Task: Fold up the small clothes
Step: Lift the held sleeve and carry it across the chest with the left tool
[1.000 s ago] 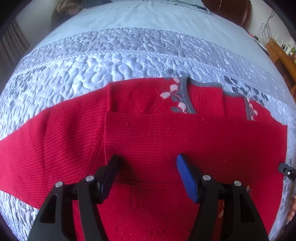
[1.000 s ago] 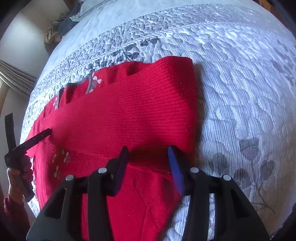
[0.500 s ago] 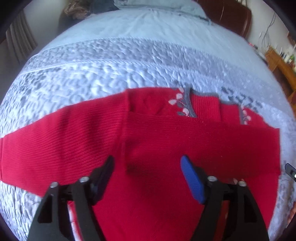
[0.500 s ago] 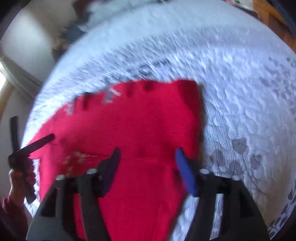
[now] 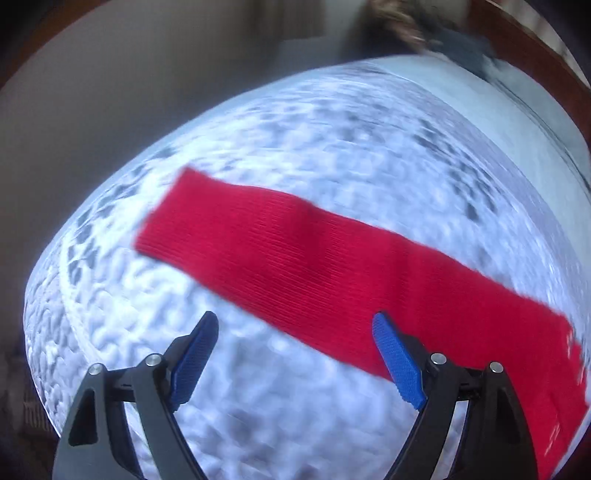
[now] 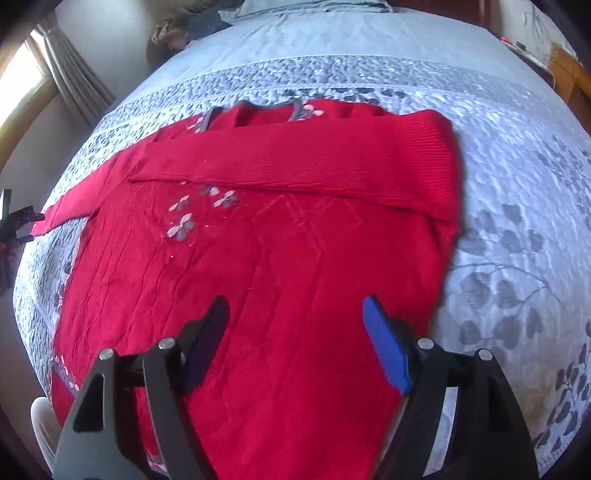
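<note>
A small red knit sweater with grey flower motifs lies flat on the bed. Its right sleeve is folded across the chest. Its left sleeve stretches out straight over the quilt; it also shows in the right wrist view. My left gripper is open and empty, hovering just in front of that sleeve. It appears at the far left edge of the right wrist view. My right gripper is open and empty above the sweater's lower body.
The bed is covered by a grey-white quilt with a leaf pattern. Pillows and bundled cloth lie at the head. A curtained window is to the left, wooden furniture to the right.
My left gripper has swung left, from over the folded sleeve to the outstretched left sleeve. My right gripper has pulled back and up, so more of the sweater shows.
</note>
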A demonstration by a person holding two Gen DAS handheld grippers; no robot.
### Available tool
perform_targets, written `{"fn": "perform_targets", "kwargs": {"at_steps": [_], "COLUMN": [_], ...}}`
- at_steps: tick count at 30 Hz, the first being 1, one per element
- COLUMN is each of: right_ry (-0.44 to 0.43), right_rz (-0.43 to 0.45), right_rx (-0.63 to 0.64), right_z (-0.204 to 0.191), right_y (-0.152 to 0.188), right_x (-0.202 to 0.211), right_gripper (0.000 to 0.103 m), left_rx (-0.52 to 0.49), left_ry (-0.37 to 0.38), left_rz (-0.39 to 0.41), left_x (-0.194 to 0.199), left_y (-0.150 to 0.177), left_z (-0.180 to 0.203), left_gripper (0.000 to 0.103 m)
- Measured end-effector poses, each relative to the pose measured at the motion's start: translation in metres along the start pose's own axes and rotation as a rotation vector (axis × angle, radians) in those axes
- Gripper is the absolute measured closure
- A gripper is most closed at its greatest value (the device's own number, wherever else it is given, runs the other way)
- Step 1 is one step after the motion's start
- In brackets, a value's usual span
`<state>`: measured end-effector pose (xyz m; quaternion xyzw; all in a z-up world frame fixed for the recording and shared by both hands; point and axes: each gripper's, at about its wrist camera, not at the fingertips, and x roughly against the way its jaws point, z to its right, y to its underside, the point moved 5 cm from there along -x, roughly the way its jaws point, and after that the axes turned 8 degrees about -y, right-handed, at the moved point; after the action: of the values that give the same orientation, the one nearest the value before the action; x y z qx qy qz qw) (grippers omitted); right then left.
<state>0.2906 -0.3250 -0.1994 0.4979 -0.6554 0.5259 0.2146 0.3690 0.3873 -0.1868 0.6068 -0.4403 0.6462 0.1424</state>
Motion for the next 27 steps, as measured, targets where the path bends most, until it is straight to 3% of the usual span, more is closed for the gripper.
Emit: {"fn": "perform_targets", "kwargs": {"at_steps": [4,15,18,27], "right_ry": [-0.005,0.036,0.051,0.057], "right_rz": [-0.018,-0.059,-0.058,-0.054], "right_rx": [0.013,0.005,0.017,0.022], "right_z": [-0.013,-0.012,-0.013,-0.013], "right_y": [-0.006,-0.008,-0.008,-0.005], "right_x": [-0.013,-0.035,-0.038,-0.043], "right_gripper": [0.028,0.028,0.027,0.025], "left_rx": [0.094,0.055,0.056,0.056], "left_ry": [0.004,-0.002,-0.001,0.005], "left_rz": [-0.017,0.016,0.026,0.055], "left_x": [-0.024,-0.047,-0.046,-0.04], "left_y": [-0.019,-0.043,-0.047,-0.051], "left_z": [-0.031,-0.026,-0.028,-0.03], "left_gripper": [0.017,0.017,0.022,0.084]}}
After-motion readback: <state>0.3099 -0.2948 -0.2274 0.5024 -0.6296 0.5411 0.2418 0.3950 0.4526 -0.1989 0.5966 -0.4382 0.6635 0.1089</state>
